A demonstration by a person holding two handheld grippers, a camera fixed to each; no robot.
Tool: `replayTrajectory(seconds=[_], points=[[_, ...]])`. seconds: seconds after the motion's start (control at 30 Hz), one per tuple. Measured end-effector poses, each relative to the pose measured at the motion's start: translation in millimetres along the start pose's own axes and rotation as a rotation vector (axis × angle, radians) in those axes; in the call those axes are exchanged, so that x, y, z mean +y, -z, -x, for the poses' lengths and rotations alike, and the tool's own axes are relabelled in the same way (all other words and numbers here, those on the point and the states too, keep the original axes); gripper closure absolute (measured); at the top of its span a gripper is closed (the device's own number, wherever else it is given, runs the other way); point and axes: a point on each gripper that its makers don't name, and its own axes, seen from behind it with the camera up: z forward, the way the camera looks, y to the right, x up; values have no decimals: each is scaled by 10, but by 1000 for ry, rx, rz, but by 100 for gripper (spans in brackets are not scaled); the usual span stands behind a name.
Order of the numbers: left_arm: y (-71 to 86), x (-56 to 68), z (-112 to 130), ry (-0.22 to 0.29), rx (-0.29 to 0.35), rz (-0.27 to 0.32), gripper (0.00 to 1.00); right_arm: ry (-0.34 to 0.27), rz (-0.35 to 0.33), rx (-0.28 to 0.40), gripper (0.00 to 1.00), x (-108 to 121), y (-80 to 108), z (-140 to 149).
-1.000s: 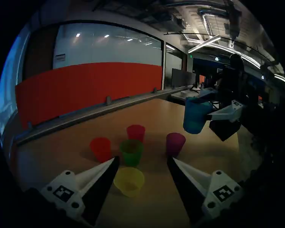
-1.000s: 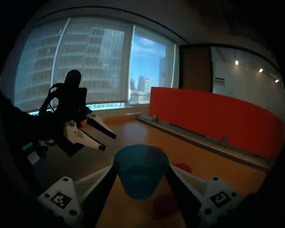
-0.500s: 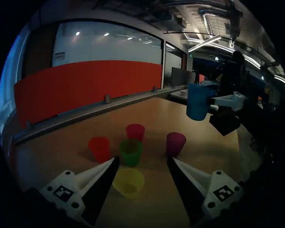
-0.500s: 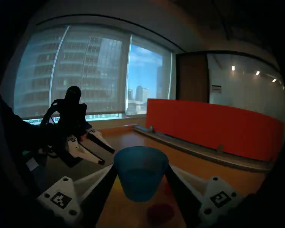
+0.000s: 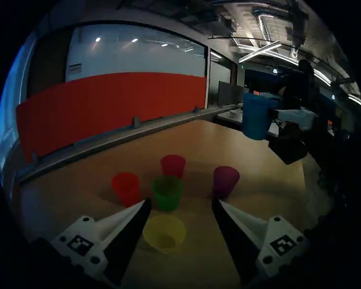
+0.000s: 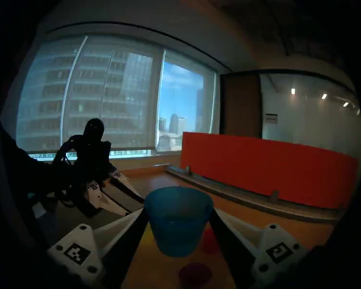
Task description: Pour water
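You've lifted blue plastic cup (image 6: 178, 226) higher from purple plastic cup (image 5: 225, 180): right gripper (image 6: 178, 212) jaws clamped on it, left gripper (image 5: 180, 202) jaws apart; pour pending.

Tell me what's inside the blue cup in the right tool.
The blue cup, gripped by the right tool, is seen side-on; its translucent wall looks darker lower down, possibly water. The wall hides the inside, so contents are unconfirmed.
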Motion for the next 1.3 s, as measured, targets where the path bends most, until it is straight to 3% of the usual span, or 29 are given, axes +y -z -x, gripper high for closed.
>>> replayTrajectory(seconds=[1.3], points=[[-1010,-232,438,-23,-310,-24,7,-10,18,-8,10,255,184,86]])
